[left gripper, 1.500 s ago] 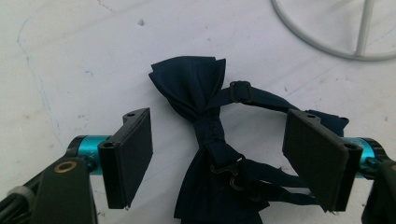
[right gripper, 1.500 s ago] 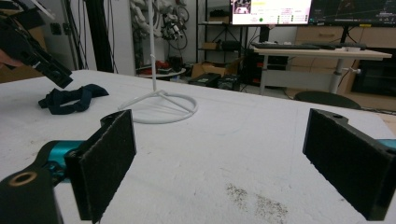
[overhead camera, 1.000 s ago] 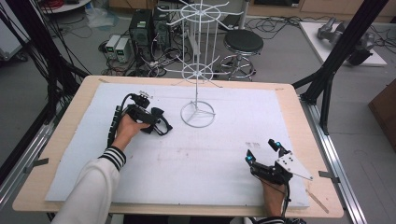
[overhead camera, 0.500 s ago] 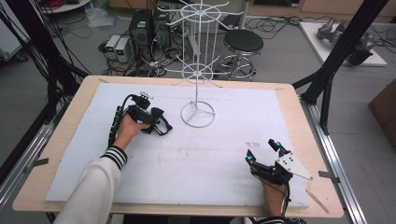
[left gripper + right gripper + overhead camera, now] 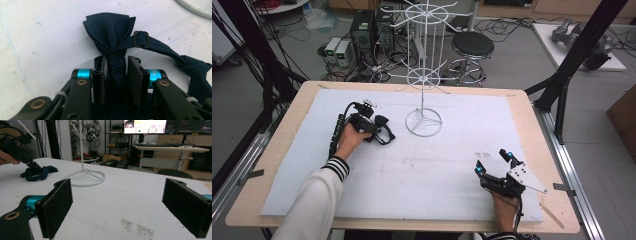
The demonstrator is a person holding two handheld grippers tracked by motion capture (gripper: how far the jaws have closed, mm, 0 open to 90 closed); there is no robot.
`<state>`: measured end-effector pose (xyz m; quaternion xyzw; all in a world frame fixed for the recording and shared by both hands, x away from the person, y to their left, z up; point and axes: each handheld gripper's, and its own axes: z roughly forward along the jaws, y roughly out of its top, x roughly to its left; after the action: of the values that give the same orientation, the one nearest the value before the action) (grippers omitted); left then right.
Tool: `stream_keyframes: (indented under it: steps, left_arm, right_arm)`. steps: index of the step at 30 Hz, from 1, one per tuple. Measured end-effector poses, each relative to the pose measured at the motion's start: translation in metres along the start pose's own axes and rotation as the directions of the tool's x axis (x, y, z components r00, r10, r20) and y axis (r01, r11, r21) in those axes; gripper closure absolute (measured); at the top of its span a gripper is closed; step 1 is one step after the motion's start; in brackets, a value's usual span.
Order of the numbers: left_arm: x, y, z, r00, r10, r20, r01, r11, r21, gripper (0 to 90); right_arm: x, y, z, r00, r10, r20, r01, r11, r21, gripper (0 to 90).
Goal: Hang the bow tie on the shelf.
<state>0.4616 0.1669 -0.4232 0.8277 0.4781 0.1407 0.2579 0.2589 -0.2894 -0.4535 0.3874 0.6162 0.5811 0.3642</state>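
From above, toward the table's (image 5: 302, 115) far left corner, your left gripper (image 5: 379, 131) covers most of the dark bow tie (image 5: 384, 134), just beside the white wire stand (image 5: 424, 122). Your right gripper (image 5: 494, 162) rests near the front right corner.

Along your left gripper (image 5: 116, 68), the fingers (image 5: 133, 75) have just closed on the bow tie's (image 5: 110, 30) knot; its near half is hidden beneath them.

Along your right gripper (image 5: 120, 207), the fingers (image 5: 56, 205) stand wide apart, holding nothing.
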Motion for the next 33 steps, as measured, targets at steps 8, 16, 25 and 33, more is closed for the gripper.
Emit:
stream_keyframes:
  steps: [8,16,25,33]
  left_arm:
    - [-0.004,-0.001,-0.001,0.9993,0.032,-0.016,-0.032,0.9994,-0.010,73.7]
    - [-0.001,-0.007,-0.007,0.9991,0.041,-0.015,-0.042,0.9969,-0.067,74.6]
    - [0.008,-0.015,-0.029,0.9998,0.018,0.007,-0.016,0.9728,-0.231,74.7]
    - [0.011,-0.016,-0.053,0.9994,0.032,0.009,-0.027,0.9311,-0.364,74.8]
  right_arm:
    - [0.000,0.000,0.000,1.0000,-0.001,0.001,0.001,1.000,0.000,8.6]
    - [0.000,0.000,0.000,1.0000,0.003,0.001,-0.003,1.000,0.002,8.6]
    - [0.000,0.000,0.000,1.0000,0.001,0.000,-0.001,1.000,0.001,8.6]
    - [0.000,0.000,0.000,1.0000,-0.006,0.004,0.006,1.000,-0.001,8.6]
